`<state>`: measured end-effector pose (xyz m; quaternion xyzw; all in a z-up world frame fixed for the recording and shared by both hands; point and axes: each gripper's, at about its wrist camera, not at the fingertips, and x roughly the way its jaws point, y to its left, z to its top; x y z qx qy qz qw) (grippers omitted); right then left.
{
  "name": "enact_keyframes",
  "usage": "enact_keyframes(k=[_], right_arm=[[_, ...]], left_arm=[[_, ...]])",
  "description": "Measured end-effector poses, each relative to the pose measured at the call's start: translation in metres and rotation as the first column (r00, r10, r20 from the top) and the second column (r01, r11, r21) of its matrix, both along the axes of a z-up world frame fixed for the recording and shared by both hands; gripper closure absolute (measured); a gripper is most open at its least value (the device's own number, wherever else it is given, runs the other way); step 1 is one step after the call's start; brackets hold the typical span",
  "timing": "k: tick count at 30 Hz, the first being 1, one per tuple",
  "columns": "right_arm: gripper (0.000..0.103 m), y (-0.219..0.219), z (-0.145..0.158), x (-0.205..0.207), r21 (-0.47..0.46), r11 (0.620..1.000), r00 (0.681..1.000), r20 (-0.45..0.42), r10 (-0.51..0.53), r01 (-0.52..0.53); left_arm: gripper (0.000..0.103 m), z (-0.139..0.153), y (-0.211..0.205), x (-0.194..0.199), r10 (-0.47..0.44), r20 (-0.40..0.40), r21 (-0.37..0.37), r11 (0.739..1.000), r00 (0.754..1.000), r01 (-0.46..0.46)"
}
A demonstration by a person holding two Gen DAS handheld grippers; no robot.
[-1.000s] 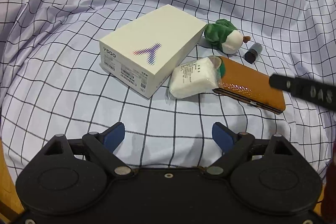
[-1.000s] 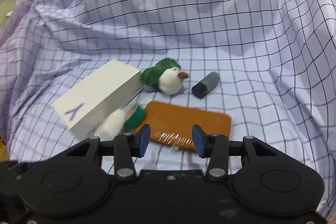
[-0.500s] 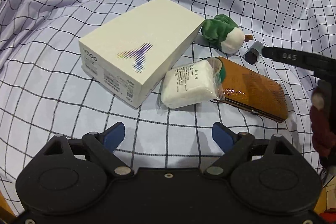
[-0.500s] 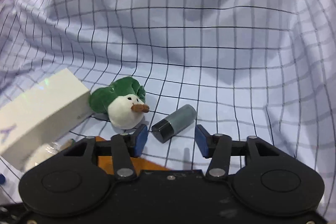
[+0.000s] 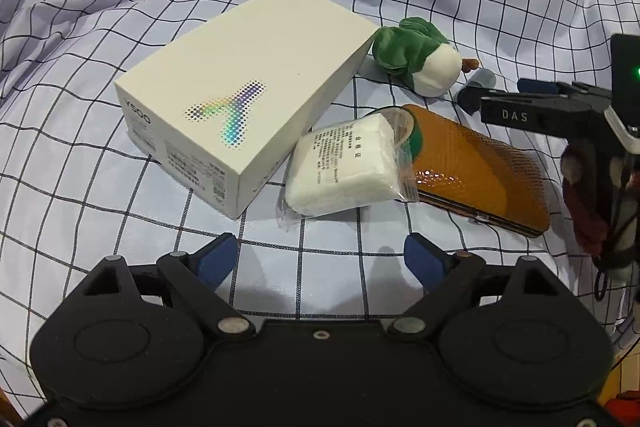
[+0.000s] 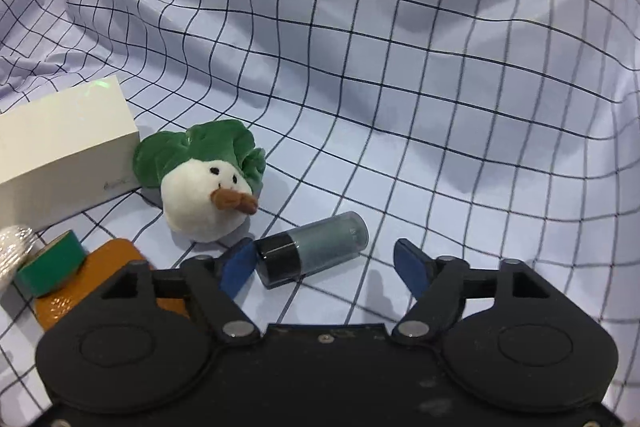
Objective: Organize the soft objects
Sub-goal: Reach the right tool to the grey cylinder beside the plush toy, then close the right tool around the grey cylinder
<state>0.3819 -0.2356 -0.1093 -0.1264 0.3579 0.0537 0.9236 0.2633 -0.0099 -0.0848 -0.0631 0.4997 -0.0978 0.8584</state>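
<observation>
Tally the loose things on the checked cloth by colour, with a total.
White: 2, box and wrapped pad
Green and white: 1, plush toy
Green: 1, tape roll
Orange: 1, case
Grey and black: 1, tube
Total: 6

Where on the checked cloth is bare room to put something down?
Free: the cloth behind and right of the grey tube. Crowded: white box, plush toy, white packet and orange case sit packed together.
</observation>
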Motion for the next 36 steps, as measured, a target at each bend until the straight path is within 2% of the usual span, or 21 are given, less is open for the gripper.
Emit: enact_keyframes(k=[2, 7, 15, 23, 32, 36], right_arm=[[0.019, -0.002, -0.003, 0.008, 0.002, 1.000, 1.000, -0.004, 0.019, -0.019], [0.018, -0.004, -0.006, 0.021, 0.040, 0.998, 0.998, -0.031, 0.056, -0.055], [0.017, -0.001, -0.013, 0.035, 0.029, 0.995, 0.994, -0.046, 0.095, -0.094], [0.017, -0.006, -0.015, 0.050, 0.074, 0.992, 0.992, -0.056, 0.109, -0.104], [0.018, -0.011, -0.014, 0.050, 0.090, 0.986, 0.988, -0.038, 0.147, -0.143], [0.018, -0.013, -0.014, 0.052, 0.093, 0.982, 0.985, -0.038, 0.168, -0.164]], left_arm=[[0.016, -0.001, -0.001, 0.001, 0.000, 0.000, 0.005, 1.000, 1.000, 0.000], [0.015, -0.001, -0.002, 0.002, 0.000, 0.001, 0.008, 1.000, 1.000, 0.000], [0.015, -0.001, -0.005, 0.004, 0.001, 0.000, 0.017, 1.000, 1.000, -0.001], [0.013, -0.003, -0.008, 0.004, -0.002, 0.000, 0.023, 1.000, 1.000, 0.002], [0.013, -0.002, -0.009, 0.003, -0.018, -0.002, 0.026, 0.999, 1.000, 0.018], [0.013, 0.008, -0.009, 0.000, -0.050, 0.014, 0.024, 0.998, 0.999, 0.049]])
